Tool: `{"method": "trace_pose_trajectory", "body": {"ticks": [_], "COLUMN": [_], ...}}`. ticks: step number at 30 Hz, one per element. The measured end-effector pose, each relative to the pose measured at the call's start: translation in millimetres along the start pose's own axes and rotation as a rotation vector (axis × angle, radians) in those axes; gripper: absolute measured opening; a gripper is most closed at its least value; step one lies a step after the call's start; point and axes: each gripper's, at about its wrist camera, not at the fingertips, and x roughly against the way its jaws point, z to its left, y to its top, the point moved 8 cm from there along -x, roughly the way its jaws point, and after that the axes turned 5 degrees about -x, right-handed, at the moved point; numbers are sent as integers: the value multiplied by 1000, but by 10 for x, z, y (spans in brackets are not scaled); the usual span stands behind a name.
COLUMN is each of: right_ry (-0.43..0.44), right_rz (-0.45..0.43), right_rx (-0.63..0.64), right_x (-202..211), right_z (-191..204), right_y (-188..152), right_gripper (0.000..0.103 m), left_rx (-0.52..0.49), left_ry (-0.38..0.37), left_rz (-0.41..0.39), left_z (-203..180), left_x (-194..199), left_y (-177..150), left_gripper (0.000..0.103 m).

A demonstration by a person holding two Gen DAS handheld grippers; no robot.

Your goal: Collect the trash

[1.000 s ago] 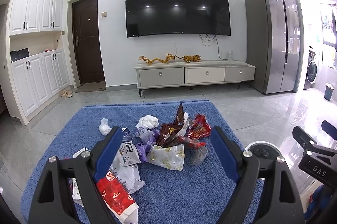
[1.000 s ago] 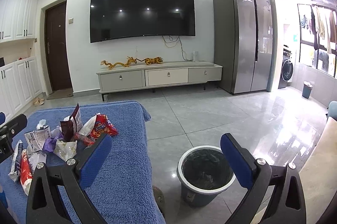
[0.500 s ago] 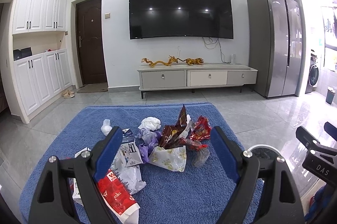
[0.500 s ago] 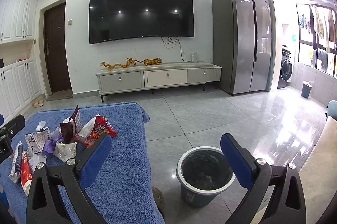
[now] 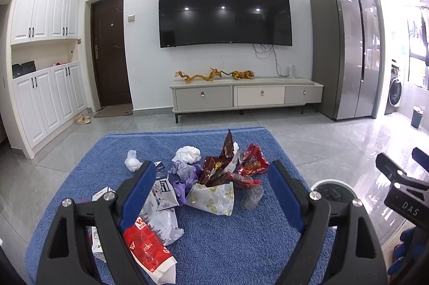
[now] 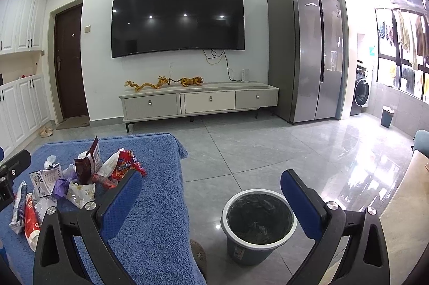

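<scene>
Right now both tools hang above the blue blanket (image 5: 228,244) with nothing in them. The left gripper (image 5: 211,193) has its jaws spread wide over the trash pile (image 5: 203,180), which sits around the middle of the blanket, nearer its left edge: a red snack bag (image 5: 146,244) lies closest, under the left finger, with a white patterned wrapper (image 5: 214,200) and a dark brown packet (image 5: 214,169) just beyond. The right gripper (image 6: 211,202) is equally wide open, hanging over the blanket's right edge with the bin (image 6: 258,226) on the floor just beside that edge.

Nothing looks collected yet. The risks, as I see them: the wrappers overlap and touch, so a pinch on one may drag a neighbour along or let it slide off the edge. Thin foil is slippery and could slip from the pads on the way across. The fleece is deep, so a low grab may snag pile instead of wrapper. The bin mouth is narrow, and a light wrapper released from high up could drift past the rim.
</scene>
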Motion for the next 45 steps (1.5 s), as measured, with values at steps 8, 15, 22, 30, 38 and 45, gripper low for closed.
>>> {"method": "trace_pose_trajectory", "body": {"ticks": [8,15,22,30,38,45], "right_ry": [1,-6,-9,3,7,30], "right_rz": [29,47,31,27,44,54], "right_rx": [-12,15,31,37,50,51], "right_x": [-38,-29,22,29,-62,-151], "right_z": [33,65,104,171,188,244], "right_y": [-35,-35,8,55,22,-41], "right_gripper": [103,103,103,103,103,103], "left_rx": [1,13,24,32,17,12], "left_ry": [-9,-18,-14,-10,-13,-9], "left_rz": [0,10,5,-5,15,37], "left_z": [-14,18,97,146,117,133], "left_x": [-10,-14,24,36,-66,-157], "left_y": [-14,-29,-20,11,-25,-94], "left_gripper": [85,85,85,85,85,85]}}
